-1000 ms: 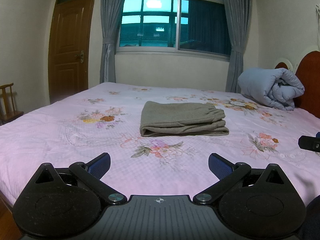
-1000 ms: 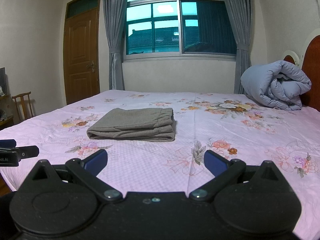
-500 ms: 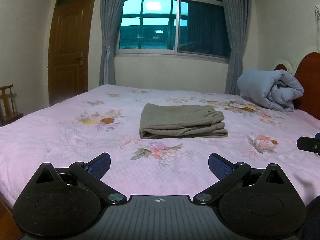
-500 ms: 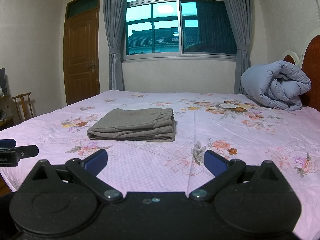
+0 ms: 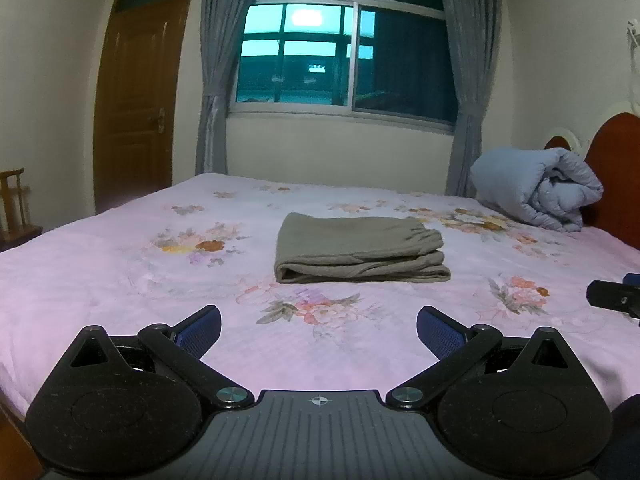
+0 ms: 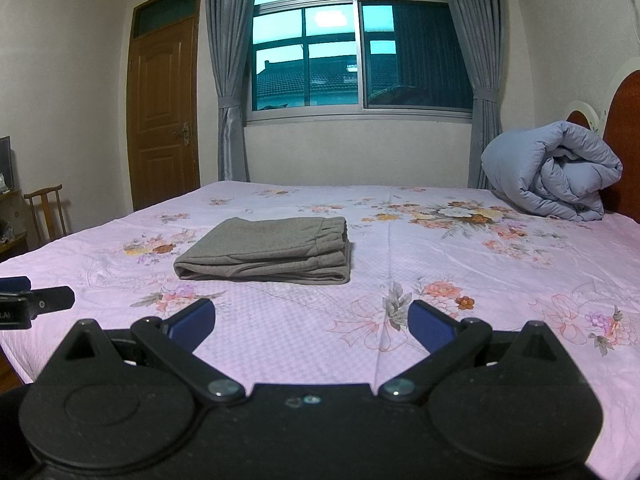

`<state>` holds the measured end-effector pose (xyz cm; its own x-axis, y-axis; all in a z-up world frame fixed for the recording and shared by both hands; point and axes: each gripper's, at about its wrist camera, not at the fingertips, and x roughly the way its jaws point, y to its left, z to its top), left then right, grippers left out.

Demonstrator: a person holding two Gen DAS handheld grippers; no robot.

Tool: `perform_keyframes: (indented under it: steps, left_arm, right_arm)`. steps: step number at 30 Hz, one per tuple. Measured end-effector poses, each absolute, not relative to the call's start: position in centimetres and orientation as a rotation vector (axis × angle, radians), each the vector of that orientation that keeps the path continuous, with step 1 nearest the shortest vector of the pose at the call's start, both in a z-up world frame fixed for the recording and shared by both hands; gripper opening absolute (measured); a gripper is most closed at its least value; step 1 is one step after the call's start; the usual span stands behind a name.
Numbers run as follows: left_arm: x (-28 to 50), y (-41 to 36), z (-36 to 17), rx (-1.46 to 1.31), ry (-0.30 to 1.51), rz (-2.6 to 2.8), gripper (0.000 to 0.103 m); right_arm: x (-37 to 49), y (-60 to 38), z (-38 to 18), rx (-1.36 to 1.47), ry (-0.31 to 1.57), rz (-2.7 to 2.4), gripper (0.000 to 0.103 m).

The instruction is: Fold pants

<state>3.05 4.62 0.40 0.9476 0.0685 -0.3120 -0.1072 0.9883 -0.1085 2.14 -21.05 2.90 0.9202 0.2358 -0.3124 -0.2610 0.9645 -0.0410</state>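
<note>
2 hand-held grippers are hovering low over the near edge of the bed [image 5: 100, 280], both w/ jaws spread wide & nothing between them. The left hand-held gripper [image 5: 318, 330] is showing its blue pads [image 5: 200, 328] apart over the pink floral sheet; the right hand-held gripper [image 6: 311, 322] is sitting the same way, pads [image 6: 430, 326] apart. Each one's tip is also peeking into the other's view at the frame edge. The pants [image 5: 360, 248] are lying folded into a flat grey-green rectangle approx mid-bed, well ahead of both grippers & touching neither. In the right wrist view the pants [image 6: 266, 252] are sitting left of center, waistband end facing right, folded edge toward the camera. A rolled blue-grey duvet [image 6: 552, 170] is resting at the far right, against the reddish headboard [image 6: 624, 132], well apart from the pants. Behind the bed, a window [image 5: 344, 48] w/ grey curtains, and a wooden door [image 5: 136, 92] at left.
</note>
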Motion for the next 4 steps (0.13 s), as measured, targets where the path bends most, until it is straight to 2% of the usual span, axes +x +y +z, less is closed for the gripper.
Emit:
perform_keyframes:
  steps: [4]
  left_arm:
    - [3.01, 4.52, 0.43, -0.121, 0.310, 0.082, 0.103]
  right_arm:
    - [2.11, -21.03, 2.86, -0.083, 0.311, 0.256, 0.097]
